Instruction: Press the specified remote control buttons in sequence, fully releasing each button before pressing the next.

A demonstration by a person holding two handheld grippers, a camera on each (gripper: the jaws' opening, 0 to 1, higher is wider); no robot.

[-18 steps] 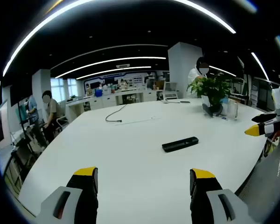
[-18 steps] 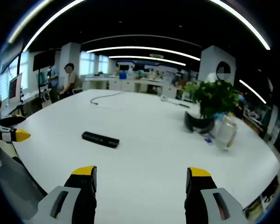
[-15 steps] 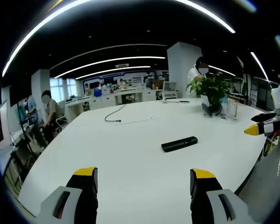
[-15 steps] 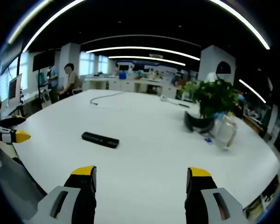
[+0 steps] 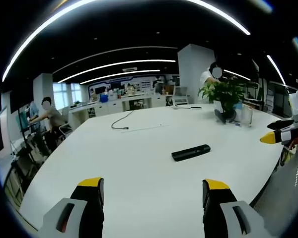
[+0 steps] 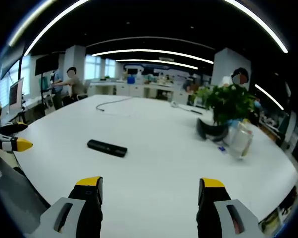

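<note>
A black remote control (image 5: 191,152) lies flat on the large white table (image 5: 139,168), ahead and a little right of my left gripper (image 5: 154,191). That gripper is open and empty, well short of the remote. In the right gripper view the same remote (image 6: 107,148) lies ahead to the left of my right gripper (image 6: 150,189), which is also open with nothing between its jaws. The right gripper's yellow tip (image 5: 269,138) shows at the right edge of the left gripper view. The left gripper's yellow tip (image 6: 21,144) shows at the left edge of the right gripper view.
A potted green plant (image 6: 223,111) and a clear bottle (image 6: 240,141) stand on the table's right side. A black cable (image 5: 123,120) lies at the far end. People (image 5: 48,119) sit at desks on the left, and one stands behind the plant (image 5: 227,96).
</note>
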